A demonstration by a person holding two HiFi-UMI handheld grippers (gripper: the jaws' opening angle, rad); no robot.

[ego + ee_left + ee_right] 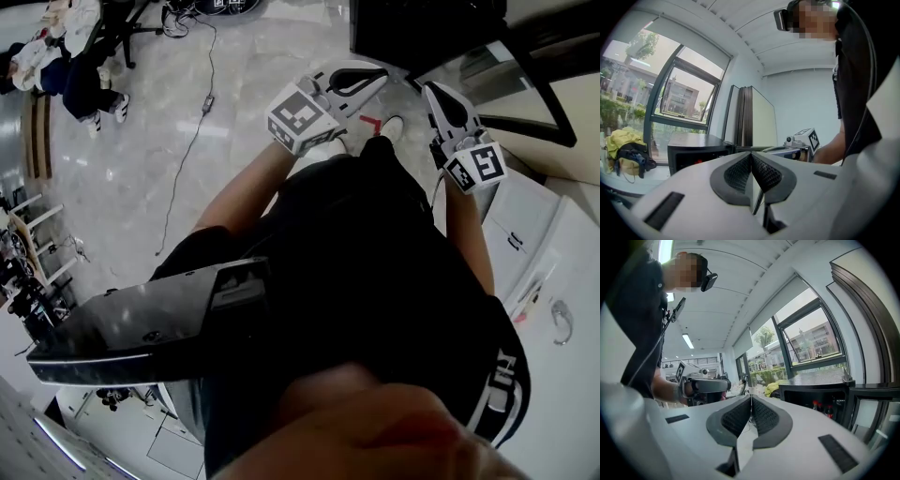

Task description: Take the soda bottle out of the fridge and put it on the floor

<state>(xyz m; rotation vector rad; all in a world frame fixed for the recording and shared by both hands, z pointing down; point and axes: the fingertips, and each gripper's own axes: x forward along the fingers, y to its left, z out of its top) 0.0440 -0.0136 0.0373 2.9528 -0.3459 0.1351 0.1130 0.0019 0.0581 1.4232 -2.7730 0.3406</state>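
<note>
Left gripper [751, 154] and right gripper [751, 398], both closed on nothing, hang level facing the fridge [811, 392]; red-capped bottles [816, 405] inside, apparently not yet reached for.

fridge [811, 389]: interior dark, largely not made out | bottles [815, 405] inside: only red caps seen, kind too small to be told | floor [141, 169]: near part hidden by person's torso [375, 281]

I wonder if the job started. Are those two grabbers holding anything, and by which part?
Nothing is held. The left gripper and the right gripper both have jaws shut together, empty.
</note>
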